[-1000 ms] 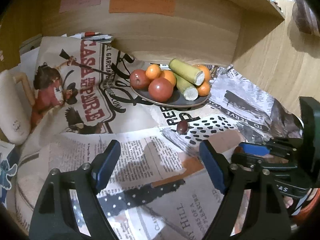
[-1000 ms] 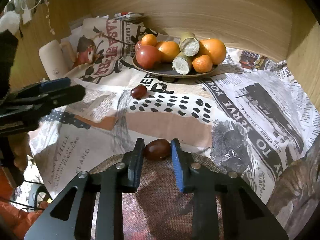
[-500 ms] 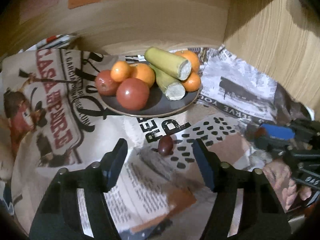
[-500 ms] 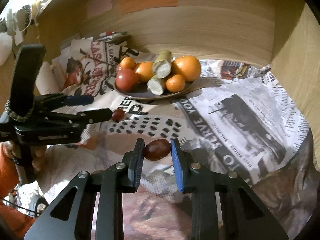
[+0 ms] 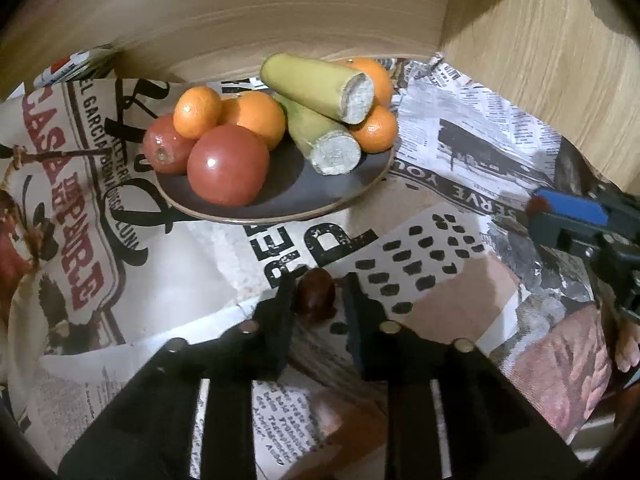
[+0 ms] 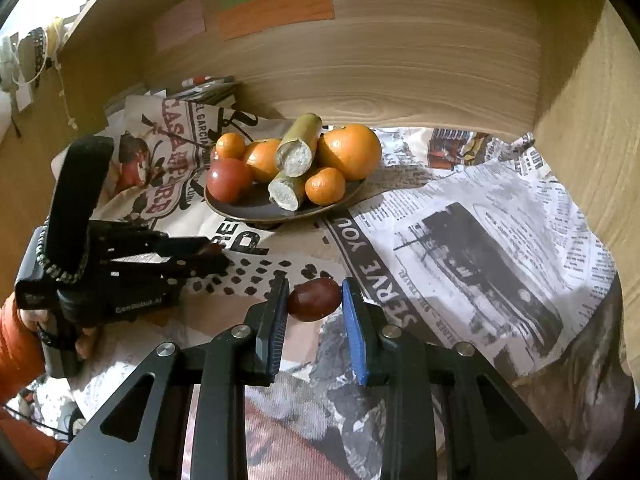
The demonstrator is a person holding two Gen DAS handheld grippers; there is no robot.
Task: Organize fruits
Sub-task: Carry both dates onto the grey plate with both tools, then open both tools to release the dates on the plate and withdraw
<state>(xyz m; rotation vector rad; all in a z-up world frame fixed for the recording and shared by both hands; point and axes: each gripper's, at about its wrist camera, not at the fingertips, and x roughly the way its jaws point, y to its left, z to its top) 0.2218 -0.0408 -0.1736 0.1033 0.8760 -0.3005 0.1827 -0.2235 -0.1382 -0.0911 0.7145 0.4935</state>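
Note:
A dark plate (image 5: pixel 288 196) holds tomatoes, oranges and two cut sugarcane pieces; it also shows in the right wrist view (image 6: pixel 256 210). My left gripper (image 5: pixel 316 296) is closed around a small dark brown fruit (image 5: pixel 315 295) that rests on the newspaper in front of the plate. My right gripper (image 6: pixel 314 298) is shut on a second dark brown fruit (image 6: pixel 314 299) and holds it above the newspaper, right of the left gripper (image 6: pixel 208 258).
Newspaper sheets (image 6: pixel 480 240) cover the surface. A wooden back wall (image 6: pixel 360 60) and a wooden side wall (image 6: pixel 600 140) enclose the area. Coloured paper notes (image 6: pixel 276 10) stick to the back wall. A stack of papers (image 6: pixel 208 84) lies at the back left.
My left gripper moved forward to the loose dark fruit and closed its fingers around it. My right gripper lifted its fruit and moved toward the plate.

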